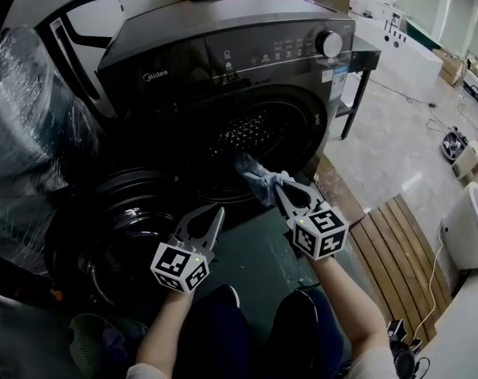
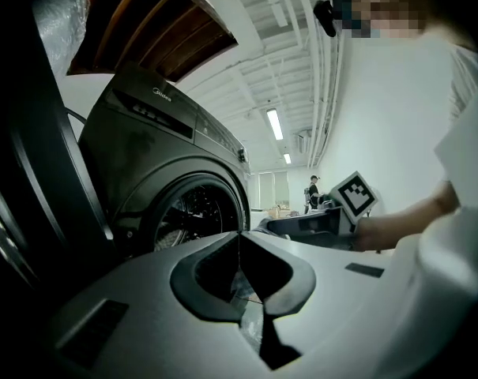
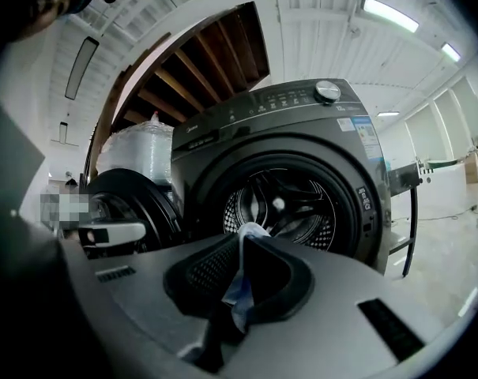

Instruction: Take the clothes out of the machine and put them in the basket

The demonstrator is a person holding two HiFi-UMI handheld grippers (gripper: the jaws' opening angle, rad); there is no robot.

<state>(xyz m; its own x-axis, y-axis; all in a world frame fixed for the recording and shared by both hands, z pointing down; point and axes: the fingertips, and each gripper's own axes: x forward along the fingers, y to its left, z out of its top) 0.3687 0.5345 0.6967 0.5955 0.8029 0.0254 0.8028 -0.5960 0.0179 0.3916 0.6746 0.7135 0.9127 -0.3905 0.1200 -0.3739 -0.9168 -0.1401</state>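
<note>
My head view comes through dim: the washing machine [image 1: 223, 61] ahead of the left gripper [image 1: 215, 212] and right gripper [image 1: 282, 189] is nearly black, while the floor [image 1: 404, 140] right of the right gripper glares pale. In both gripper views ceiling strip lights [image 3: 389, 13] above the jaws burn white, and edges bend into dark corners.

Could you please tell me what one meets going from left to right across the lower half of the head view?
Plastic-wrapped bundle, washer door, left gripper, blue cloth held in the right gripper, wooden slats, white container.
</note>
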